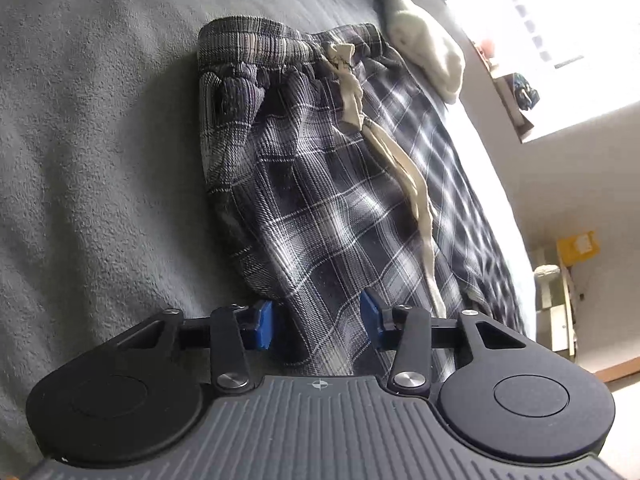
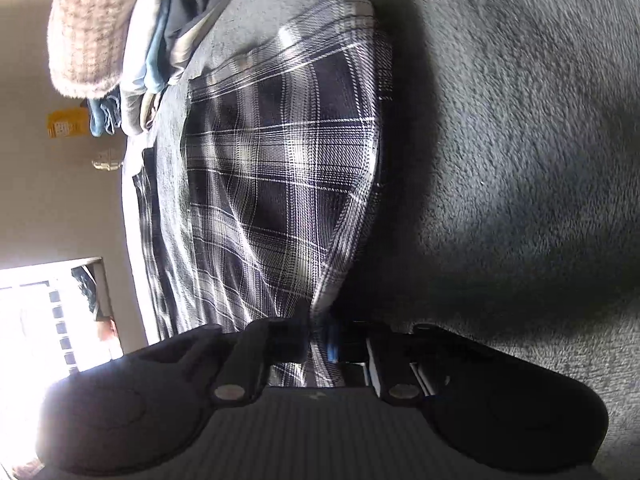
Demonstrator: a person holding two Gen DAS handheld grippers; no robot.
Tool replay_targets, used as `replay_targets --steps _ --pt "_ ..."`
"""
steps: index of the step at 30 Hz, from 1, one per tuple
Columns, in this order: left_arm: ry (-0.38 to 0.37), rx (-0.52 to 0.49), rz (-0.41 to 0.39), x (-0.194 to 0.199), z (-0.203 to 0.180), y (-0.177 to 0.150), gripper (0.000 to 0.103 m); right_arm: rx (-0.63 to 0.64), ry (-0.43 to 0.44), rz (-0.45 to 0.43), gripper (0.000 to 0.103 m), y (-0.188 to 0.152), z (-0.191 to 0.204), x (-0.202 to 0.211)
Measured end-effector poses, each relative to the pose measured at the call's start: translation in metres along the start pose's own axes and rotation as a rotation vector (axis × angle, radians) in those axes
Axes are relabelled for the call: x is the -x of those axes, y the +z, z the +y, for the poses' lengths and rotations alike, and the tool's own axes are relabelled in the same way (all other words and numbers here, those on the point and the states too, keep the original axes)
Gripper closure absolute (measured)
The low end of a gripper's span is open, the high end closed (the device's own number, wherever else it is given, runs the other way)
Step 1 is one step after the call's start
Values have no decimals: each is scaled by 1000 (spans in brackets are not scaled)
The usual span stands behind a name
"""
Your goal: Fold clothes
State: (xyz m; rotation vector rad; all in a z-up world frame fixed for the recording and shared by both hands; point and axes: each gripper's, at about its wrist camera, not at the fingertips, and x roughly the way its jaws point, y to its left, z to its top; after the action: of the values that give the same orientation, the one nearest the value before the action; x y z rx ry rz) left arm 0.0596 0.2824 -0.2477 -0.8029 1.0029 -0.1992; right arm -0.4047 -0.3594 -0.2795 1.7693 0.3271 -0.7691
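Dark plaid pyjama trousers (image 1: 320, 184) lie on a grey blanket (image 1: 88, 128), with the elastic waistband at the far end and a cream drawstring (image 1: 384, 148) trailing toward me. My left gripper (image 1: 316, 326) is open, its blue pads (image 1: 262, 326) standing on either side of a fold of the plaid cloth. In the right wrist view the same trousers (image 2: 280, 168) stretch away, folded over. My right gripper (image 2: 320, 340) is shut on the near edge of the plaid cloth.
A white garment (image 1: 424, 48) lies past the waistband by the bed edge. A stack of folded clothes with a pink knit (image 2: 92, 24) on top sits at the far left. The grey blanket (image 2: 520, 140) spreads to the right. A bright window (image 1: 560, 20) is beyond.
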Motion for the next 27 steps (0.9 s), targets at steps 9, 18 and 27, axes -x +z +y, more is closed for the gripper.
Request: replay_targets --steps 9,18,27 --pt "30 -18 -12 -1 -2 0 77 -52 24 30 99 1 -8 -6" --pt "42 -95 -66 10 -17 0 94 67 119 -38 100 -2 19 4" --pt "-33 -143 -116 14 -43 12 96 213 156 -46 100 3 85 -4"
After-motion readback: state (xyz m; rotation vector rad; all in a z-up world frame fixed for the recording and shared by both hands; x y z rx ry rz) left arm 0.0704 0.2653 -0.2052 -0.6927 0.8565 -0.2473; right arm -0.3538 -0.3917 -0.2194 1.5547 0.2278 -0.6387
